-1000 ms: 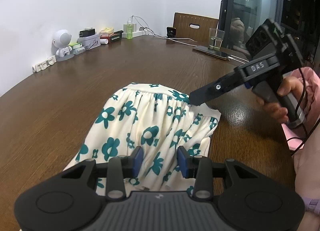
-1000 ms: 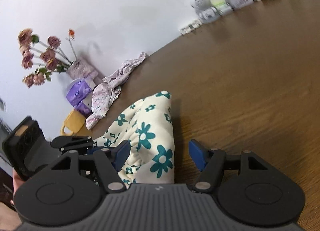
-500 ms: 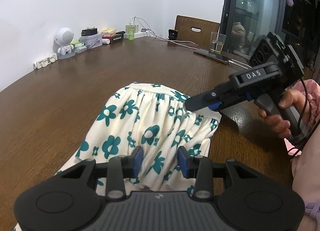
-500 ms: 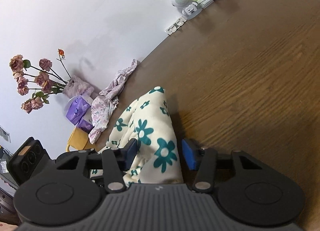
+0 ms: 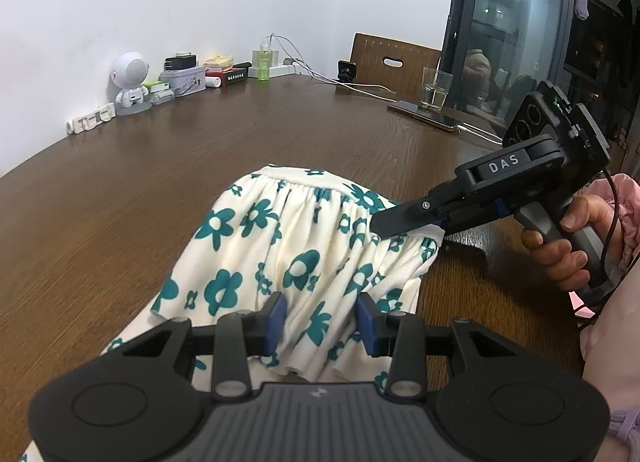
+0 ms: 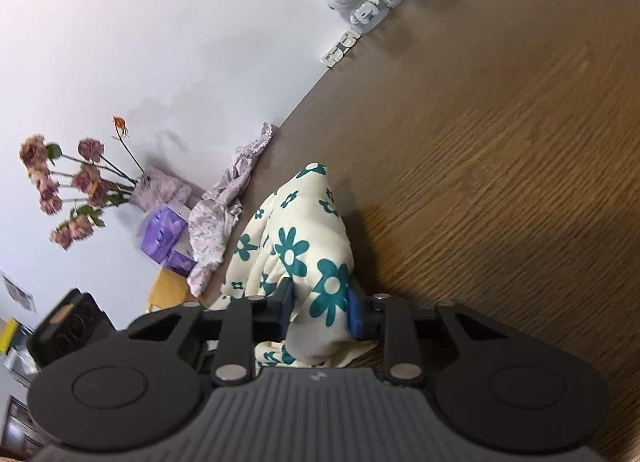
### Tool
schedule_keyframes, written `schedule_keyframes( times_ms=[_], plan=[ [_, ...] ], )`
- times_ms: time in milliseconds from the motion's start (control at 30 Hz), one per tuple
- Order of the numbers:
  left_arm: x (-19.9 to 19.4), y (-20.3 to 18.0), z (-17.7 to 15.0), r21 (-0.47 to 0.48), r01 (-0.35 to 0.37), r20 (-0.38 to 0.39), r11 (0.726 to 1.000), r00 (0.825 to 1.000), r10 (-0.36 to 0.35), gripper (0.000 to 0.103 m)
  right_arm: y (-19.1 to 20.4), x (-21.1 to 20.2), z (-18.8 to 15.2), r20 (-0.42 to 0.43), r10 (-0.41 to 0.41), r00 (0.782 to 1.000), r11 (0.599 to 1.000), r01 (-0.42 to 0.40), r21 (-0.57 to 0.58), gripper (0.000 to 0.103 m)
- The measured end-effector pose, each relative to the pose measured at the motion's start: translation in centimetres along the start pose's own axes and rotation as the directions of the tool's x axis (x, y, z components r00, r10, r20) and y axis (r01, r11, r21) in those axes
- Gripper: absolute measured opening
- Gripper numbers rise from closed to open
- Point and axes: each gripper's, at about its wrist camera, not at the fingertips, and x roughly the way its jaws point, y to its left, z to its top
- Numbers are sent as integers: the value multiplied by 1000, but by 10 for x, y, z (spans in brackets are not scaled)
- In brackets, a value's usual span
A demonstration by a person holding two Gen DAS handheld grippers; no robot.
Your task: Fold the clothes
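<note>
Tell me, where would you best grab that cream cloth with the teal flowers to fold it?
On the cream cloth with teal flowers, take the gathered hem at its two corners, coming in low from the person's side. The cloth lies limp on the brown wooden table, so only an edge offers pinchable thickness. The right gripper has just been closing on one corner.

This is looking like a lived-in room of a home, with a large brown wooden table [image 5: 168,165] sitting against a plain white wall. Household clutter is lining the wall side toward eleven o'clock: a small white robot figure [image 5: 130,79], a tin box [image 5: 183,79], a green bottle [image 5: 263,65] and charging cables, while a wooden chair [image 5: 394,61], a drinking glass [image 5: 435,93] and a dark window reflecting ceiling lights are standing toward one o'clock. A vase of dried roses [image 6: 76,185] and a crumpled lilac garment [image 6: 228,201] are sitting at the wall toward nine o'clock in the right wrist view.
</note>
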Motion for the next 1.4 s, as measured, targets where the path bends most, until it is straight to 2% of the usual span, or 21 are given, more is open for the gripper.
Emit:
schedule_keyframes(
  times_ms=[67,233,367,500,667,867,967,1167,1400],
  plan=[
    [0,-1,0,-1,-5,0,1000,1000,5,39,-1,0,1,-12,10,1000,1000,-10,22,18],
    [2,-13,9,30,-49,-3,998,999,49,39,26,-3,11,-3,-56,998,987,55,-149,15],
    [-1,-24,21,59,-84,15,995,996,83,37,50,-14,30,38,-119,992,939,125,-320,15],
    [4,-31,34,82,-120,16,989,993,119,36,76,-24,45,80,-206,975,836,218,-504,15],
    [22,-39,45,109,-121,-5,987,993,122,36,105,-29,53,122,-259,958,721,276,-635,15],
    [42,-43,48,110,-145,-33,983,988,150,37,136,-24,42,167,-264,950,610,298,-734,15],
    [34,-40,44,86,-170,-20,982,985,172,37,149,-18,30,197,-275,941,537,320,-781,15],
    [6,-28,30,54,-226,-16,973,974,227,37,170,-8,11,241,-291,926,420,350,-837,15],
    [-11,-13,16,9,-222,-19,975,975,222,36,196,5,-22,280,-295,913,282,363,-888,15]
  ],
)
